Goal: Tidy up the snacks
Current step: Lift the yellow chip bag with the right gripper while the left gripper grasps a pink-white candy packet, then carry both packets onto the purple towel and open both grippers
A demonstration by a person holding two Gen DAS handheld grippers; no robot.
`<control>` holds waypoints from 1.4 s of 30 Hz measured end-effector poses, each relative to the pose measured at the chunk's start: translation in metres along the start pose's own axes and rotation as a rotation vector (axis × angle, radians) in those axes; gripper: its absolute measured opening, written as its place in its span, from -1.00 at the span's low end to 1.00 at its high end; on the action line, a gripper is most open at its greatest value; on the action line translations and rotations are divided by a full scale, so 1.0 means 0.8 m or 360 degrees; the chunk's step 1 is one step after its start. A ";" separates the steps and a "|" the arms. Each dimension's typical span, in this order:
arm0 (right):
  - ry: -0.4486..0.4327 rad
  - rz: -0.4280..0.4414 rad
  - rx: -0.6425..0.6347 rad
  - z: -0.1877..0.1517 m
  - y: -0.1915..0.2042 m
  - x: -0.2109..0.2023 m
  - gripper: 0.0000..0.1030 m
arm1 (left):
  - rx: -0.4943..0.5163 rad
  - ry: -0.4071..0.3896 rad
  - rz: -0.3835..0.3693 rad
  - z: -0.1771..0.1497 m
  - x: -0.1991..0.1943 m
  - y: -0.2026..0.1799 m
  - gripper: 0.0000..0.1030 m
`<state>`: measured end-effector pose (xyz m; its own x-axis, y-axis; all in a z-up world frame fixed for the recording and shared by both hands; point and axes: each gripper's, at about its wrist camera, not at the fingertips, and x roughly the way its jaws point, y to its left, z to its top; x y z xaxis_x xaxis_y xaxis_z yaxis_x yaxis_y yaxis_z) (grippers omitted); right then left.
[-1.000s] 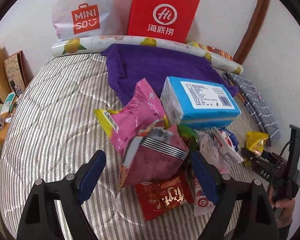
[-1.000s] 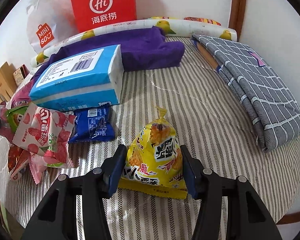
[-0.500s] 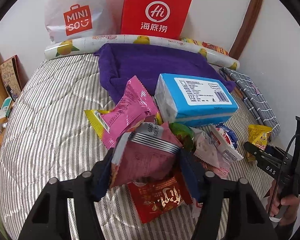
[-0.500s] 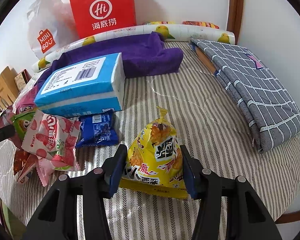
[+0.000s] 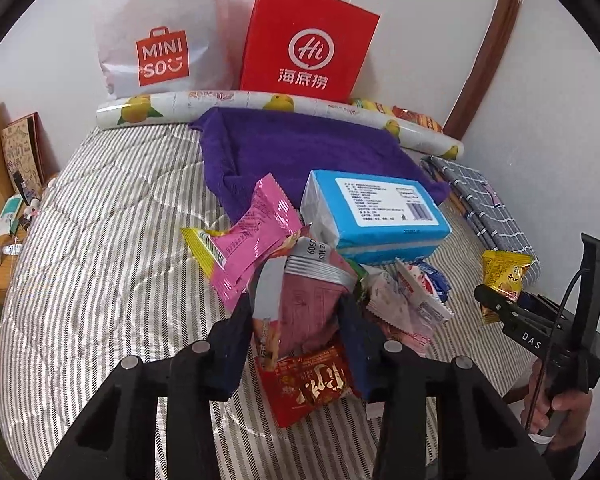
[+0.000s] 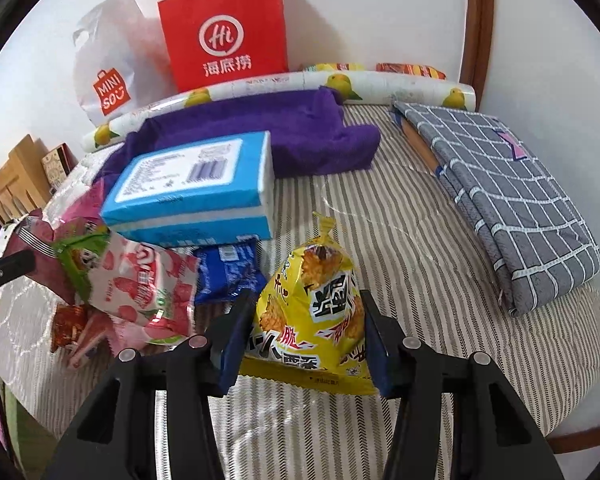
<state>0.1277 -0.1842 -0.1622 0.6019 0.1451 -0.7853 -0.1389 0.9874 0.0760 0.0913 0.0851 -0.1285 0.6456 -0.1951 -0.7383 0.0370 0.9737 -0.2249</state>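
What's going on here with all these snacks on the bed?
A person is sorting snacks using two handheld grippers. The left gripper has its jaws closing on a dark pink snack bag from the pile beside the blue tissue pack. The right gripper is clamped on a yellow snack bag over the striped bed cover.

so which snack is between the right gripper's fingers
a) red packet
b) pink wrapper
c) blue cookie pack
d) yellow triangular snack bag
d: in the right wrist view the right gripper has its blue pads pressed on both sides of the yellow triangular snack bag.
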 end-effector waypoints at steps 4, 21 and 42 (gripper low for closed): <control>-0.0031 0.0000 -0.0019 0.004 0.007 -0.016 -0.02 | 0.0006 -0.0031 -0.0014 0.002 -0.013 -0.004 -0.23; -0.0135 0.0056 -0.0076 0.061 0.036 -0.065 -0.02 | 0.0094 -0.0088 -0.0064 0.045 -0.042 -0.044 -0.25; -0.0204 0.0101 -0.0142 0.180 0.058 -0.029 -0.02 | 0.0115 -0.0102 -0.0094 0.164 0.014 -0.048 -0.25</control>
<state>0.2204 -0.1323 -0.0518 0.6845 0.2194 -0.6952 -0.2455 0.9673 0.0635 0.1974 0.0612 -0.0450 0.6882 -0.2465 -0.6823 0.1297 0.9672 -0.2185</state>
